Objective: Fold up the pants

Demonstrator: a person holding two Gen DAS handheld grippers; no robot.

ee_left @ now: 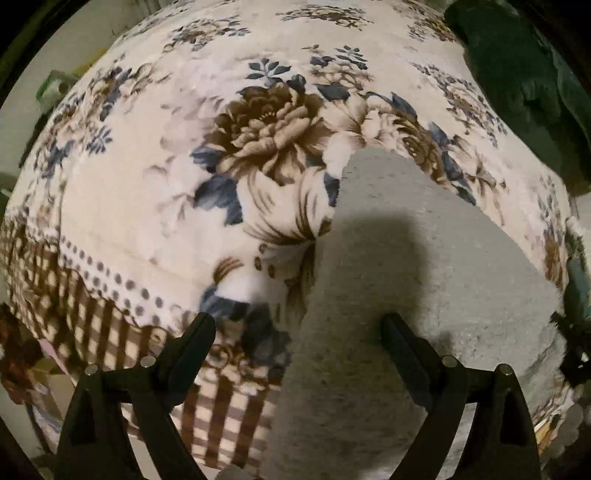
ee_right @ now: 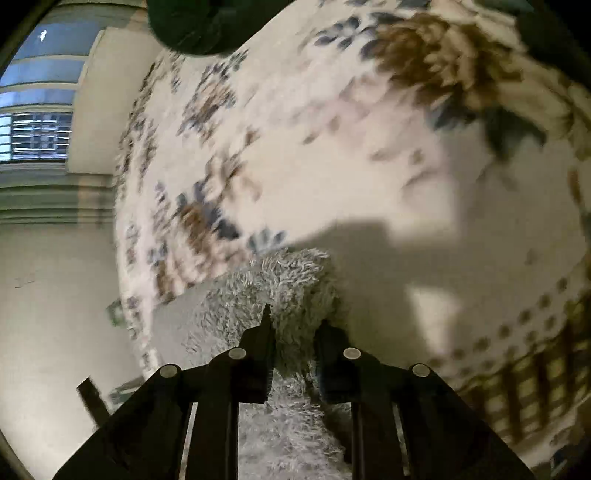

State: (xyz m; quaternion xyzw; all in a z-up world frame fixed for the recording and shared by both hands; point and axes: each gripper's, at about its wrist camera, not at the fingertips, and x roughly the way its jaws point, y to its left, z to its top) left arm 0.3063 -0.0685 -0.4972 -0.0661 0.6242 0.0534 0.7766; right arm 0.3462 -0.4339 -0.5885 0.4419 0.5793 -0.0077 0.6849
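Observation:
The grey fuzzy pants (ee_left: 399,280) lie flat on a floral blanket (ee_left: 155,155), reaching from the lower middle to the right of the left wrist view. My left gripper (ee_left: 299,328) is open and empty, hovering above the pants' left edge. In the right wrist view my right gripper (ee_right: 295,328) is shut on a bunched fold of the grey pants (ee_right: 284,284), held up off the blanket (ee_right: 369,166).
A dark green cloth (ee_left: 517,74) lies at the far right of the bed; it also shows in the right wrist view (ee_right: 192,22). The blanket's brown checked border (ee_left: 74,295) marks the near edge. A wall and window (ee_right: 37,122) are to the left.

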